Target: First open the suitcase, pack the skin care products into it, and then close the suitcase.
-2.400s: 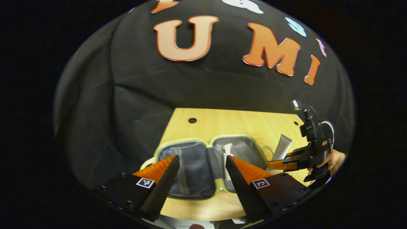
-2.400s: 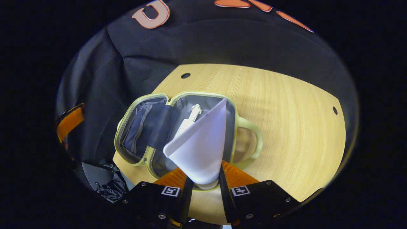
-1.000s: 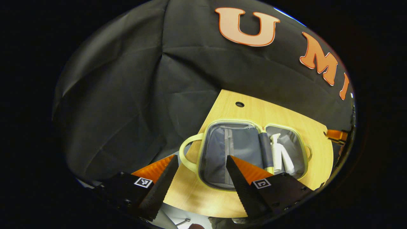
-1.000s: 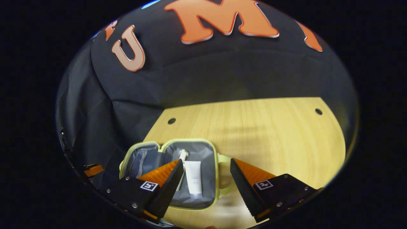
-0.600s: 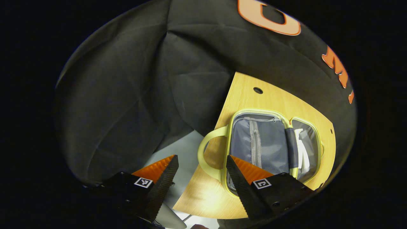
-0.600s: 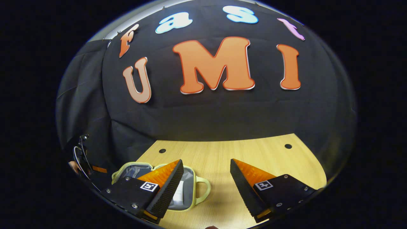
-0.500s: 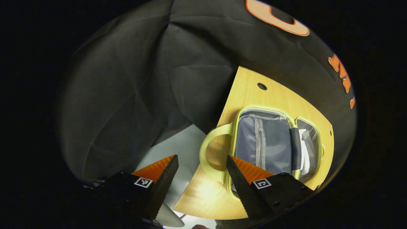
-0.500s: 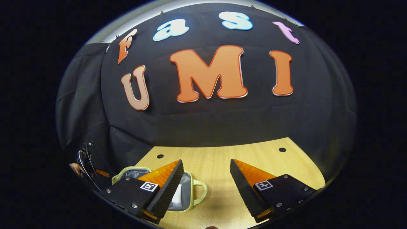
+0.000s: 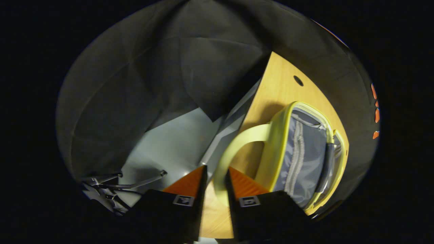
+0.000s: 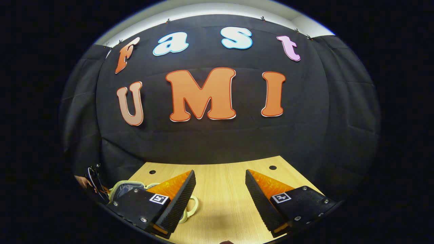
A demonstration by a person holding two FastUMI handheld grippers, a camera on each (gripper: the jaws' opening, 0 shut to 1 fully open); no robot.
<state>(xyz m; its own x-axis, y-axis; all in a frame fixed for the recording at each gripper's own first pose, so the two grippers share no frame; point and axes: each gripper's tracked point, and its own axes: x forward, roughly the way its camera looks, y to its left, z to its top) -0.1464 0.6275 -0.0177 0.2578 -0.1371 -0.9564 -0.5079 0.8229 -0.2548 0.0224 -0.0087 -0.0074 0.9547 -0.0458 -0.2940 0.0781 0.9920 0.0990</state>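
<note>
**Left fingers pinching the suitcase handle, right fingers spread over the table**

In the left gripper view, your left gripper [image 9: 215, 184] has its fingers drawn close together on the pale green handle [image 9: 234, 149] of the suitcase [image 9: 305, 156], one finger on each side of the loop, pinching it. The handle sits at the near edge of the wooden table [image 9: 281, 84], and the half of the case it belongs to is tilted up off the surface, its grey lining and zip pocket facing you. The second half lies beyond it, seen edge-on. Past the table edge you look down on a pale grey floor [image 9: 166, 142], with a dark stand's legs [image 9: 112, 189] low at the left, then the black cloth wall [image 9: 152, 67].

In the right gripper view, your right gripper [image 10: 220, 189] has its fingers spread wide with nothing between them, above bare wood [image 10: 220, 203]. The suitcase [image 10: 125, 187] lies low at the left, partly behind the left-hand finger. Farther off are two round holes [image 10: 272, 167] near the table's far edge, then the cloth wall.
</note>
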